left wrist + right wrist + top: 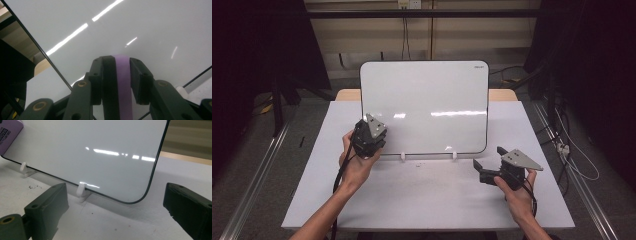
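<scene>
Eraser (pixel 123 85), purple, clamped in my left tool (pixel 370 136), sits against the whiteboard's (pixel 432 95) lower left corner; my right tool (pixel 492 165) waits open near the bench's (pixel 422 200) right edge.

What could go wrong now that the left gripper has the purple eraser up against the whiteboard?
1. The whiteboard only leans on two small white clips; a hard push from the left gripper might tip it back or slide it off them.
2. The purple eraser sits narrowly between the fingers, so it may twist or slip while wiping.
3. The right gripper rests open on the table, not bracing the board.
</scene>
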A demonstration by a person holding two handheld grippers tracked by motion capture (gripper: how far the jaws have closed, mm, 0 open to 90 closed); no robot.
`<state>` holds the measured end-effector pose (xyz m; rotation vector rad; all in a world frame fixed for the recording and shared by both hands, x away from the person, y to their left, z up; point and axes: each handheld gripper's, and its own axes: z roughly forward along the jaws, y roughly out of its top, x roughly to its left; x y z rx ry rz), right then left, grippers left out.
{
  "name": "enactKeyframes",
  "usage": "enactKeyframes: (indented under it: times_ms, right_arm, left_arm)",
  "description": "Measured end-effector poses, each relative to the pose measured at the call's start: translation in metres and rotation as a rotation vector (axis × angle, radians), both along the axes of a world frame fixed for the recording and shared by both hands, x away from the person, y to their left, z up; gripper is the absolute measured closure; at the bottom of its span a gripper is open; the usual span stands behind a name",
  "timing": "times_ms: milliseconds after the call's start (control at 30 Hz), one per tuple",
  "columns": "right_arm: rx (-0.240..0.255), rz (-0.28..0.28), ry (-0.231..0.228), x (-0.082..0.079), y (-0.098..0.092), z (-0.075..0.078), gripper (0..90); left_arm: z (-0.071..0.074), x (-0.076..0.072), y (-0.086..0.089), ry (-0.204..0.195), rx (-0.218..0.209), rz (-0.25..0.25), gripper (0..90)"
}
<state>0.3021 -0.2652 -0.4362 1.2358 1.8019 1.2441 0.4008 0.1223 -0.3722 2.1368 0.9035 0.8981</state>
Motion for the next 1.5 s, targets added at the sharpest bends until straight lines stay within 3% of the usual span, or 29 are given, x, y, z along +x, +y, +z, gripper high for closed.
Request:
enactKeyframes:
  times_ms: [167,267,500,700,933,1067,1300,1500]
  right_arm:
    - [0.004,0.0,0.002,0.0,-0.001,-0.001,5.4]
    - [0.003,0.0,0.004,0.0,-0.001,-0.001,5.4]
    - [0.003,-0.002,0.003,0.0,-0.001,-0.001,5.4]
    - [0.006,0.003,0.008,-0.001,-0.002,-0.001,5.4]
    - [0.006,-0.007,0.01,-0.004,-0.005,0.0,5.4]
    - [-0.008,-0.01,0.019,-0.007,-0.007,-0.001,5.7]
    - [-0.019,-0.023,0.04,-0.014,-0.014,-0.006,5.9]
    - [-0.009,-0.024,0.042,-0.015,-0.014,-0.008,6.1]
  left_arm:
    - [0.001,0.001,0.007,0.027,-0.083,-0.009,57.3]
    - [0.002,0.001,0.013,0.048,-0.145,-0.026,44.7]
    - [-0.005,-0.007,0.026,0.046,-0.276,-0.032,17.0]
    - [-0.007,-0.016,0.038,0.066,-0.368,-0.046,6.5]
    - [-0.014,-0.037,0.052,0.074,-0.42,-0.069,5.3]
    - [-0.023,-0.051,0.062,0.084,-0.428,-0.043,5.4]
    - [-0.034,-0.077,0.077,0.075,-0.398,-0.013,4.8]
    - [-0.05,-0.086,0.089,0.074,-0.417,0.007,4.6]
